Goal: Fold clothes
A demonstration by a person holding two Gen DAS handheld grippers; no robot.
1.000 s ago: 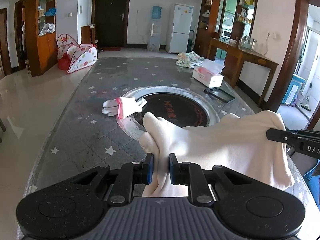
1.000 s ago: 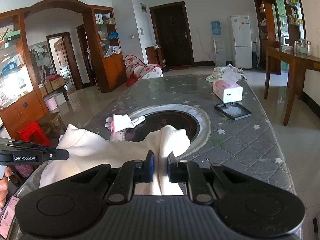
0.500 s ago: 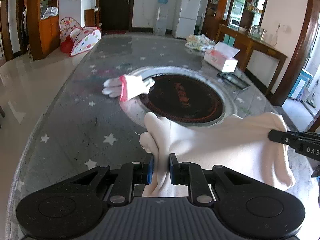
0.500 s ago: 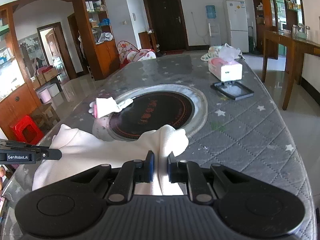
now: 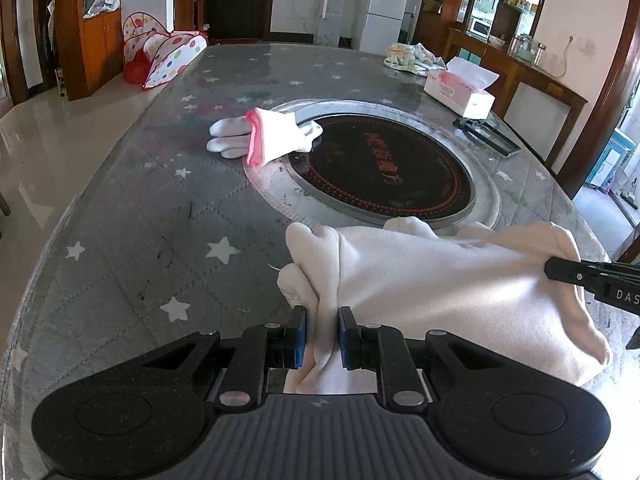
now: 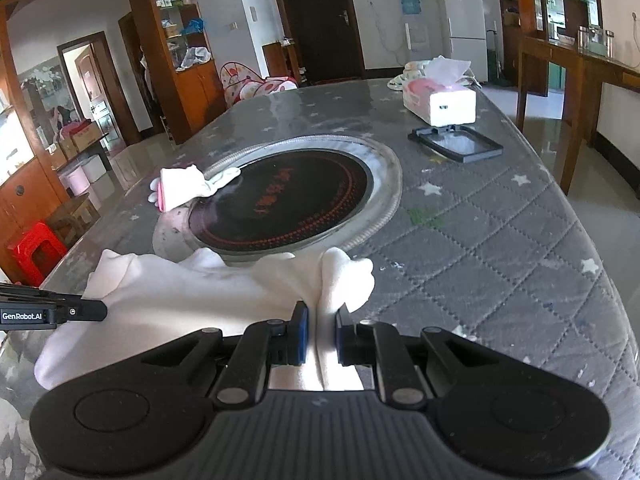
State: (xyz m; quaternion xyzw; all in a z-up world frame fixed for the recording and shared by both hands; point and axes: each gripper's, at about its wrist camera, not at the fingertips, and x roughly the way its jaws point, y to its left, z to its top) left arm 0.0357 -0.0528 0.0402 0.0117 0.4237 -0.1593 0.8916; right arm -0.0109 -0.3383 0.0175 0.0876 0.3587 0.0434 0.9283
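Observation:
A cream-white garment point(image 5: 448, 280) hangs stretched between both grippers over the near end of the grey star-patterned table point(image 5: 160, 216). My left gripper point(image 5: 322, 334) is shut on a bunched fold at its left end. My right gripper point(image 6: 321, 334) is shut on the fold at the garment's point(image 6: 192, 296) right end. In each view the other gripper's black tip shows at the edge, pinching the far corner. The cloth's lower part is hidden behind the gripper bodies.
A white glove with a pink cuff point(image 5: 266, 140) lies by the round black inset plate point(image 5: 380, 164). Farther back are a tissue box point(image 5: 460, 88), a black tray point(image 6: 454, 144) and a crumpled cloth point(image 5: 414, 58). A red stool point(image 6: 36, 250) stands left of the table.
Both grippers have tilted downward and moved lower toward the table with the garment still held. The cloth's upper edge now sits just short of the round plate.

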